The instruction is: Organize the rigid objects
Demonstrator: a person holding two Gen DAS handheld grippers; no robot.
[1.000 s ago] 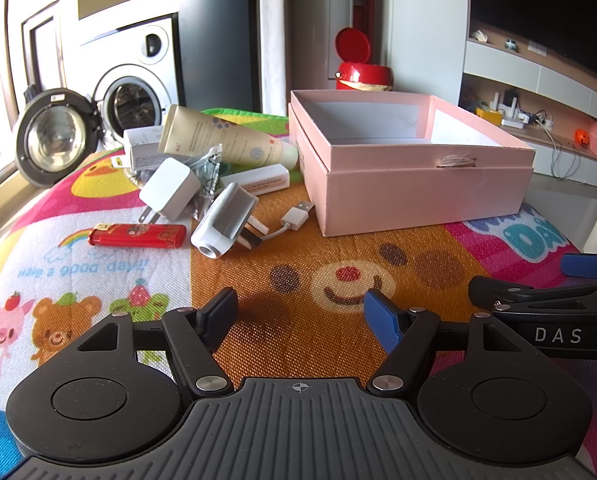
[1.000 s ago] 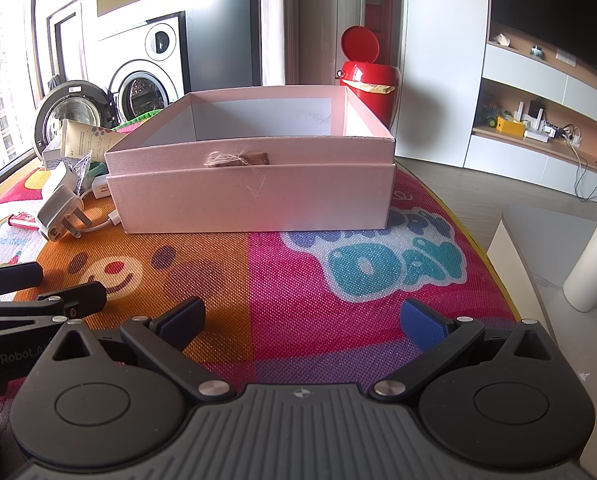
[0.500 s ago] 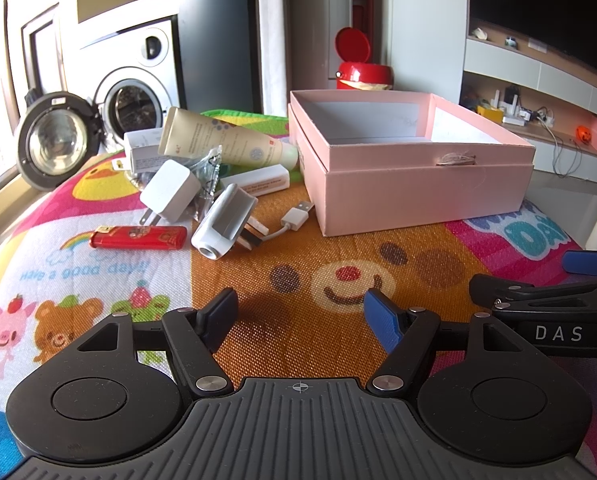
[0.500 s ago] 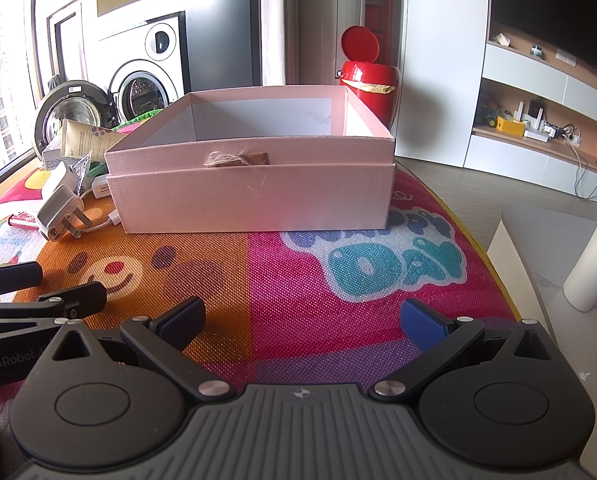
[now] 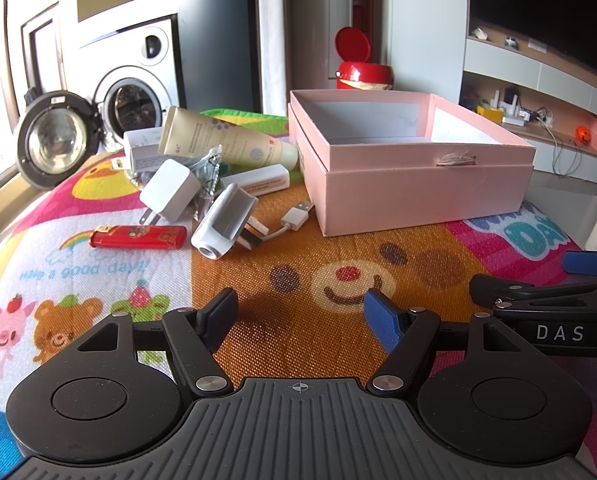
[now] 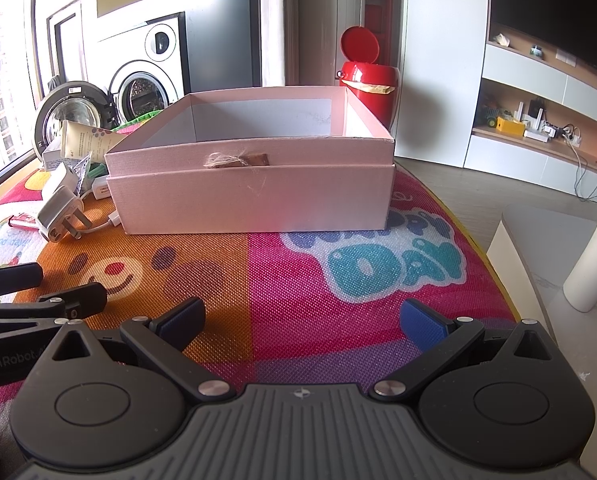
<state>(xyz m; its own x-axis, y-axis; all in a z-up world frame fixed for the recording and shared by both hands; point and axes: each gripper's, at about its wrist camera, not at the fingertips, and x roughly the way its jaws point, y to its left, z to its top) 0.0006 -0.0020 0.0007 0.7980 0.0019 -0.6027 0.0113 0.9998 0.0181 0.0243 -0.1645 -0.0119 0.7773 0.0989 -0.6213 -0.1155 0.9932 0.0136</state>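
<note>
An open, empty pink box [image 5: 410,184] [image 6: 254,196] stands on a colourful cartoon mat [image 5: 338,264]. Left of it lies a pile: a red lighter [image 5: 138,237], a white charger cube [image 5: 170,194], a white plug adapter [image 5: 226,226] [image 6: 58,216], a USB cable end [image 5: 296,218], a small white box [image 5: 258,181] and a beige tube [image 5: 222,140]. My left gripper [image 5: 300,312] is open and empty, low over the mat, in front of the pile. My right gripper [image 6: 302,316] is open and empty, in front of the box.
A washing machine with its door open [image 5: 58,140] stands behind the mat at the left. A red bin [image 6: 368,76] is behind the box. Shelves [image 6: 538,120] line the right wall. The mat's right edge [image 6: 486,248] drops to the floor beside a white post [image 6: 596,264].
</note>
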